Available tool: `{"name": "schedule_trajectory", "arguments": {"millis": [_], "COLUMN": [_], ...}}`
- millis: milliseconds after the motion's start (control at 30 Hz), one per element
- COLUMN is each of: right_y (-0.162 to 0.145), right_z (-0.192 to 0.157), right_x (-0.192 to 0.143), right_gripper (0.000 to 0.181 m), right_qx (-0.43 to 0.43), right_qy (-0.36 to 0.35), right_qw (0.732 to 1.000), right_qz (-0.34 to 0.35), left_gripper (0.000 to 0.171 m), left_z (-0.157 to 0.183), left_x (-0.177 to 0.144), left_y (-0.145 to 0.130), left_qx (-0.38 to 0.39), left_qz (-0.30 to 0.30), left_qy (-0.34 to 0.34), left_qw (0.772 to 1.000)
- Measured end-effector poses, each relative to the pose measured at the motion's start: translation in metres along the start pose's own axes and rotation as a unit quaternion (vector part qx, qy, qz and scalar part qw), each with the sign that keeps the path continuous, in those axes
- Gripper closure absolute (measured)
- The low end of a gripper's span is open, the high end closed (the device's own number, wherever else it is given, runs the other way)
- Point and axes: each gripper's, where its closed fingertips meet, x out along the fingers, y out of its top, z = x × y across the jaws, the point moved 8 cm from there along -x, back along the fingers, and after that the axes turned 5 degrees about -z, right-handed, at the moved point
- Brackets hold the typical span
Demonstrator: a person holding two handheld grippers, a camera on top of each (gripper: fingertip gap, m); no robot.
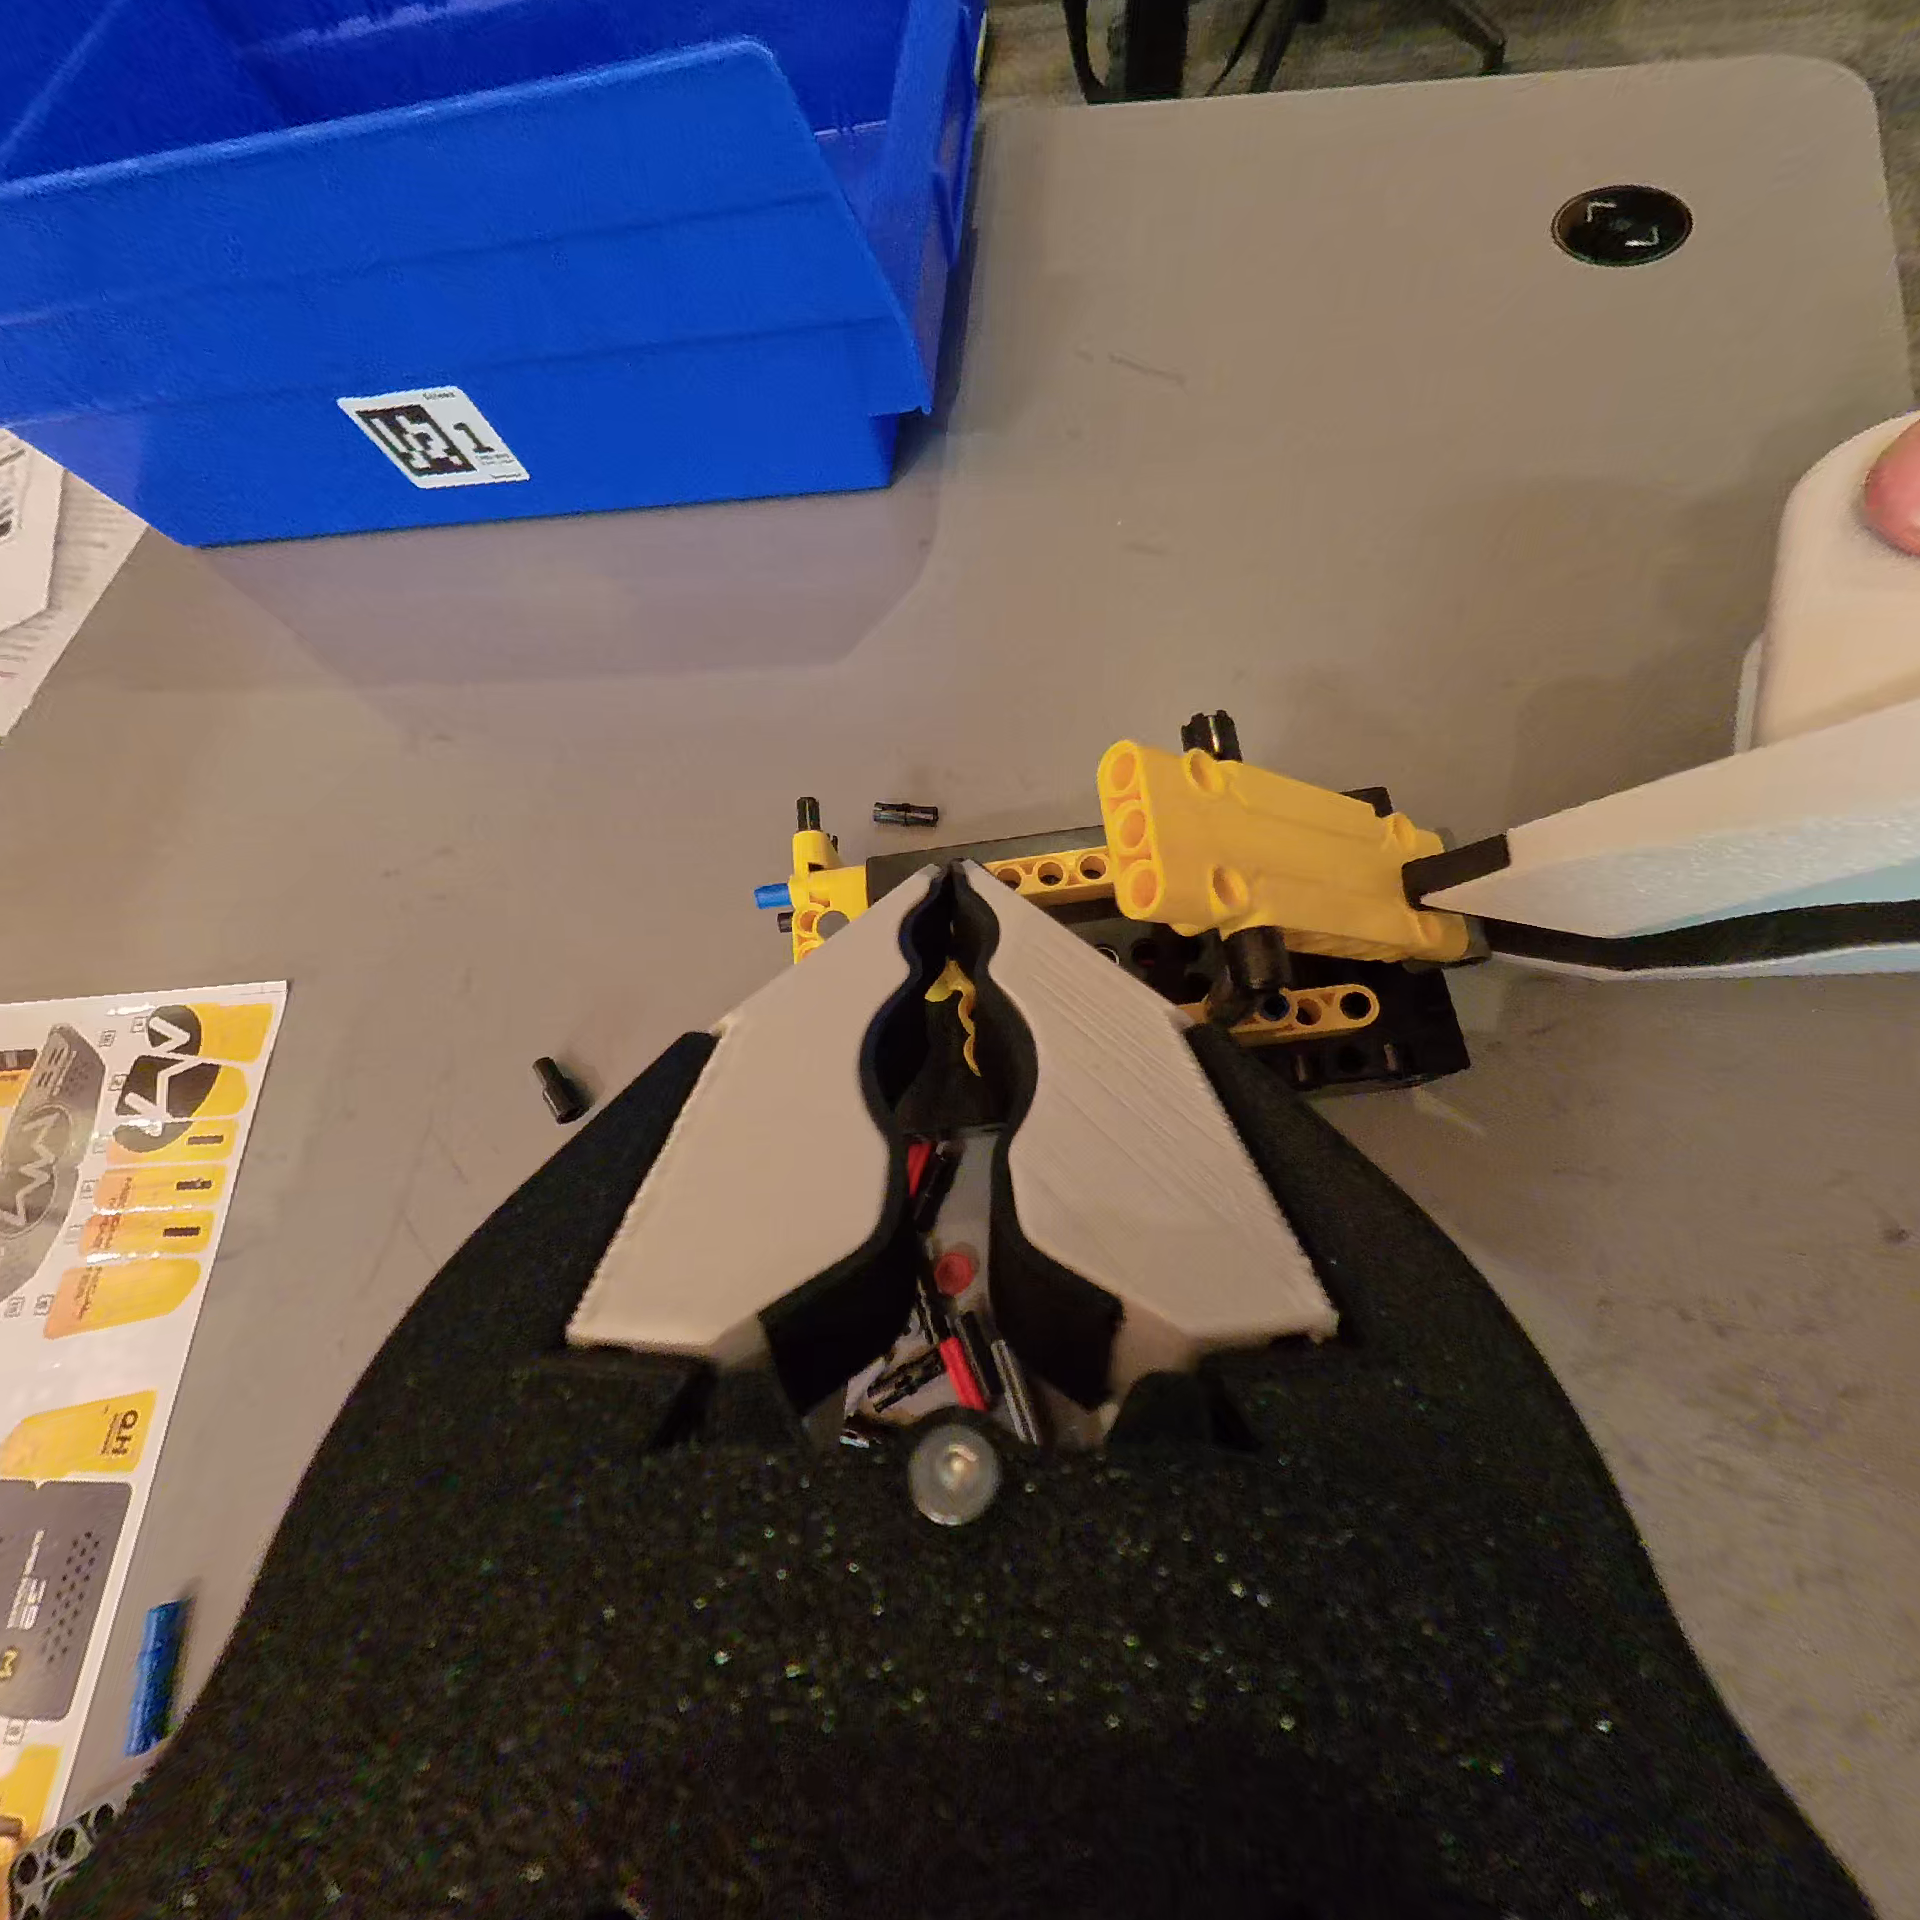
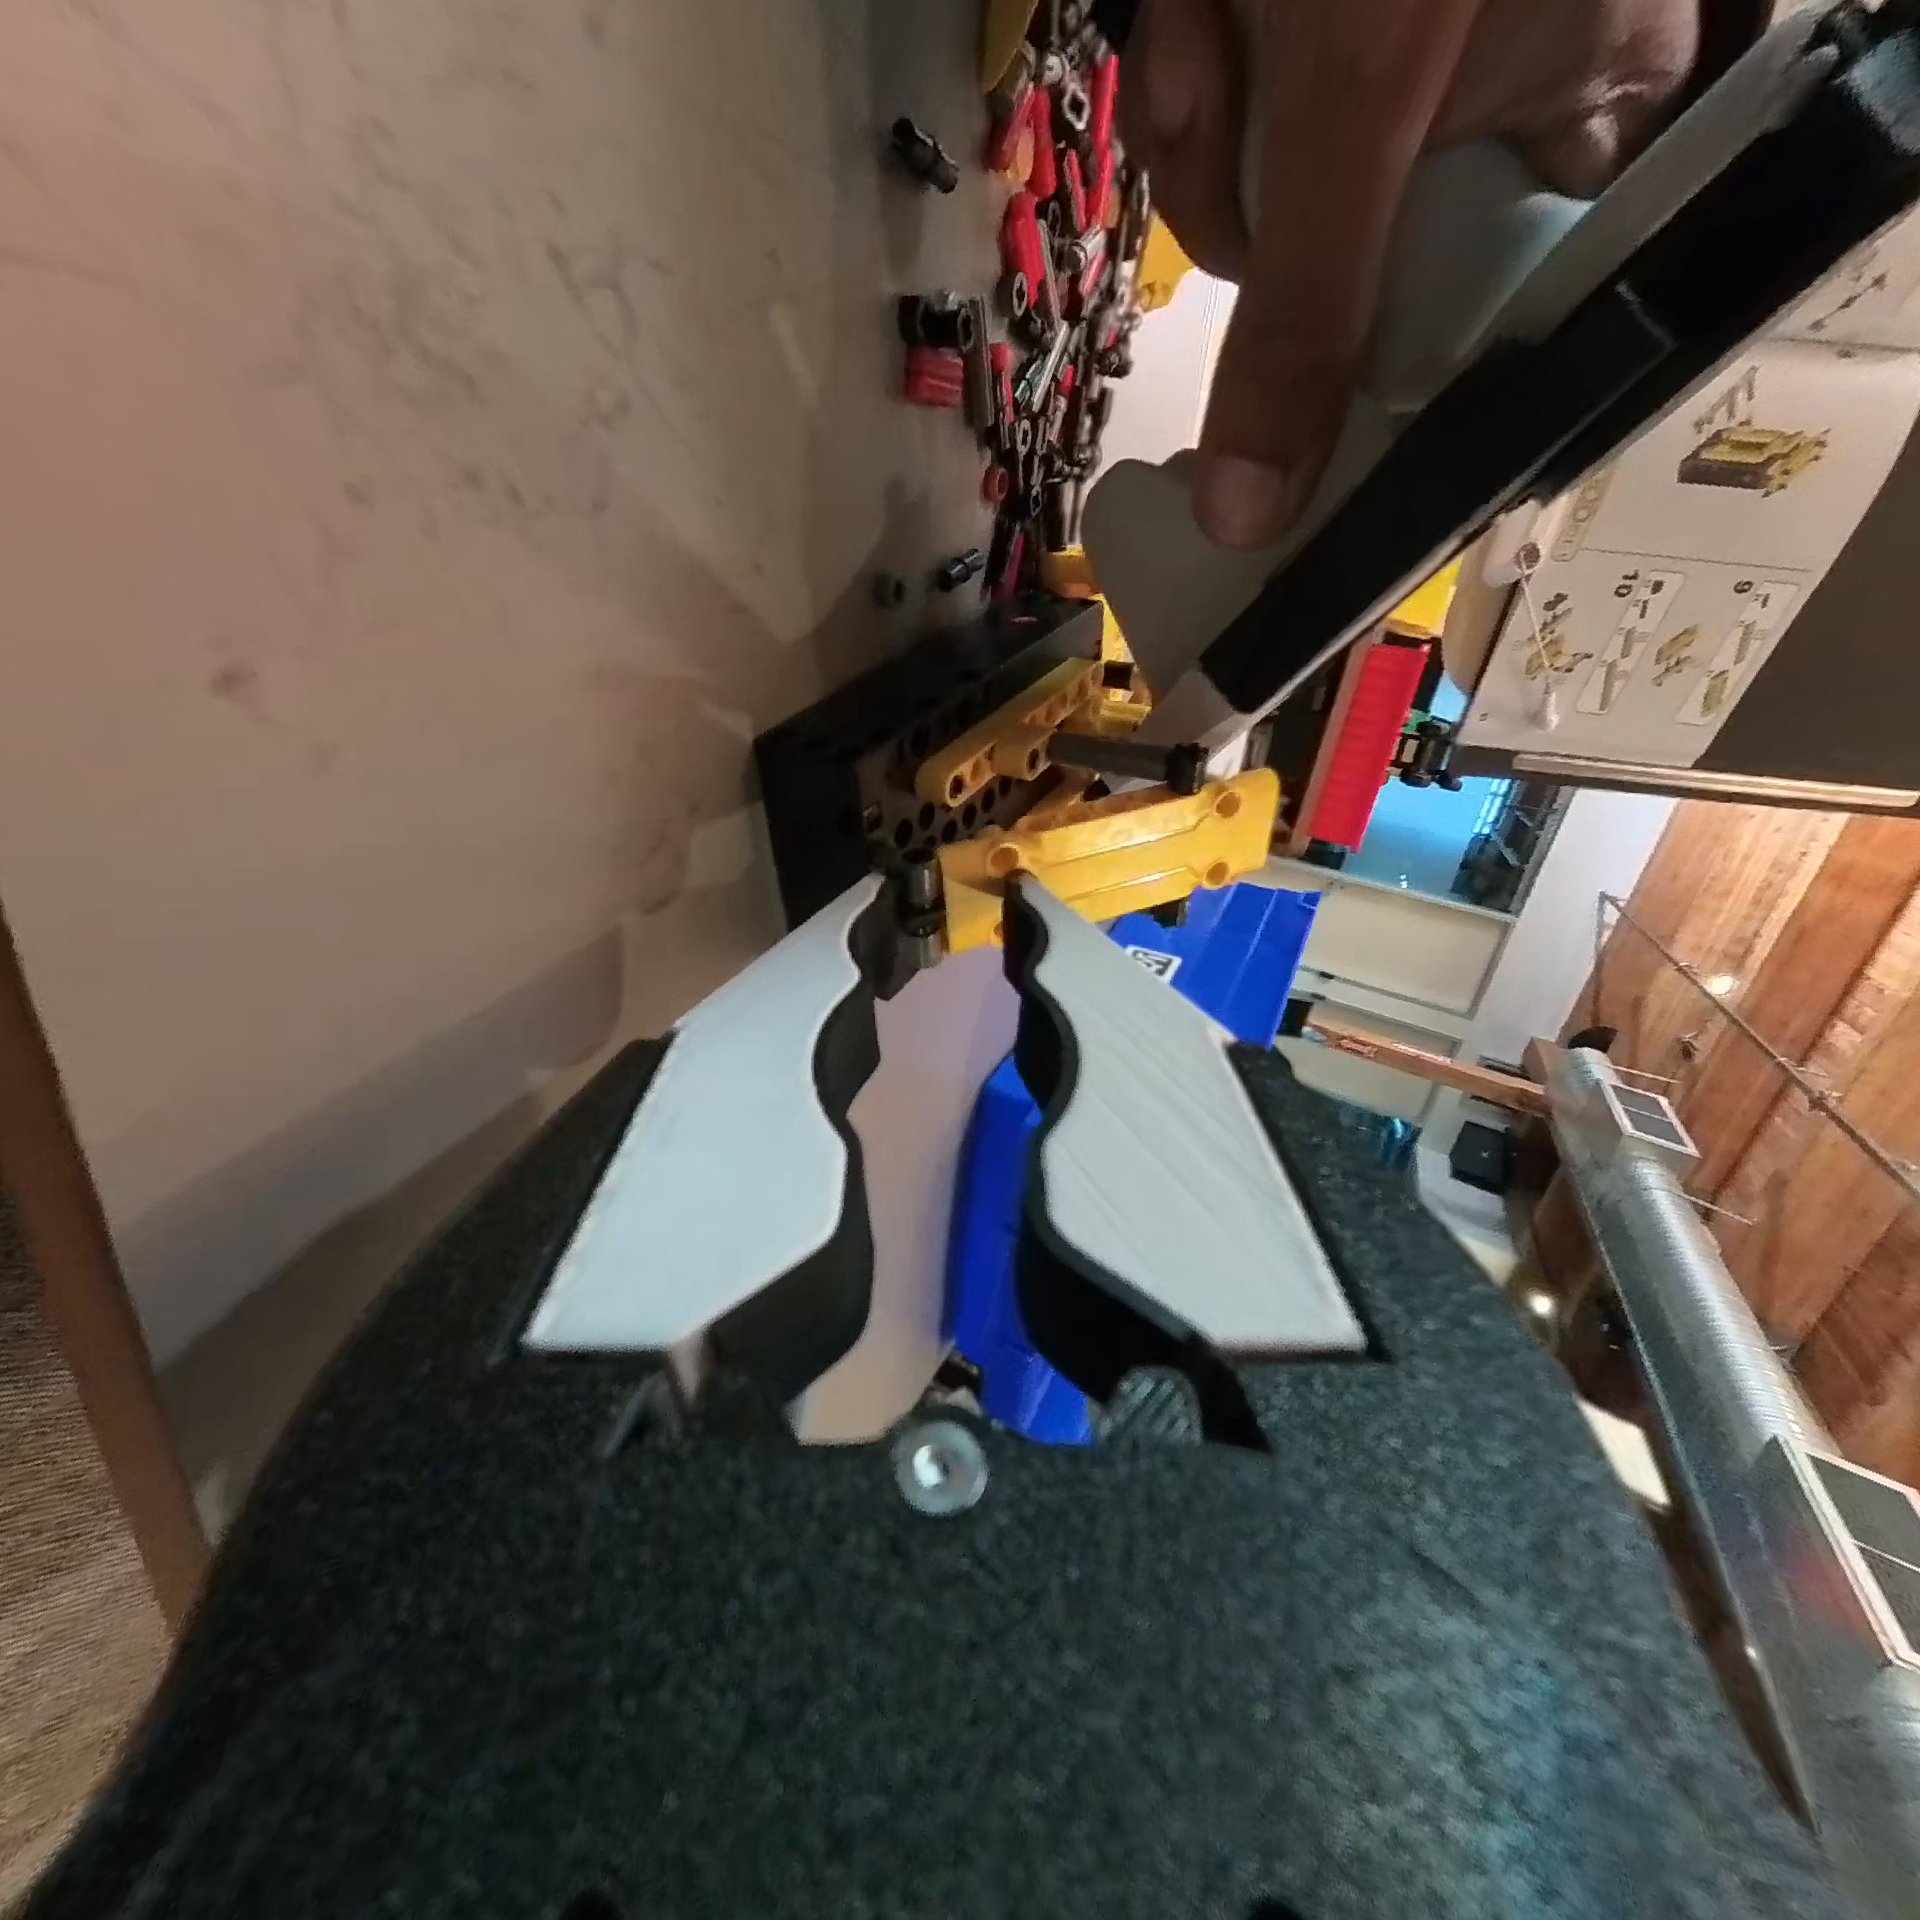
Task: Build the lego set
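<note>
A black-and-yellow building-brick assembly [image 1: 1382, 1049] lies on the grey table [image 1: 1351, 468]. My left gripper [image 1: 951, 871] has its tips together over the assembly's near edge. A bit of yellow and black shows in the gap behind the tips, so it looks shut on part of the assembly. My right gripper [image 2: 961, 902] is shut on the end of a yellow panel piece [image 2: 1132, 842] that rests on the assembly [image 2: 821, 790]. In the left wrist view it comes in from the right [image 1: 1455, 883] and holds that panel [image 1: 1247, 847]. In the right wrist view the left gripper [image 2: 1195, 717] touches a black axle [image 2: 1122, 756].
A blue bin [image 1: 468, 312] stands at the back left. A sticker sheet [image 1: 114, 1247] lies at the left. Loose black pins [image 1: 904, 814] lie by the assembly. A pile of small red and black parts [image 2: 1049, 260] and an instruction booklet [image 2: 1662, 520] lie beyond it. A hand [image 2: 1299, 208] holds the left gripper. Left tips to right tips: about 8 centimetres.
</note>
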Motion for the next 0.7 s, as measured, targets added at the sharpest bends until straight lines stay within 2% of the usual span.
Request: {"name": "schedule_trajectory", "arguments": {"millis": [400, 700], "right_y": [0.0056, 0.0093], "right_z": [0.0042, 0.0087], "right_x": [0.0004, 0.0012], "right_gripper": [0.163, 0.165], "right_qx": [0.008, -0.024], "right_qy": [0.029, 0.058], "right_qw": [0.999, 0.996], "right_qz": [-0.04, -0.061], "left_gripper": [0.171, 0.171], "left_z": [0.0001, -0.0002], "left_x": [0.0, 0.0002], "left_y": [-0.0001, -0.0003], "left_qx": [-0.003, -0.004], "left_qz": [-0.001, 0.001], "left_qy": [0.004, 0.003], "left_qw": [1.0, 1.0]}}
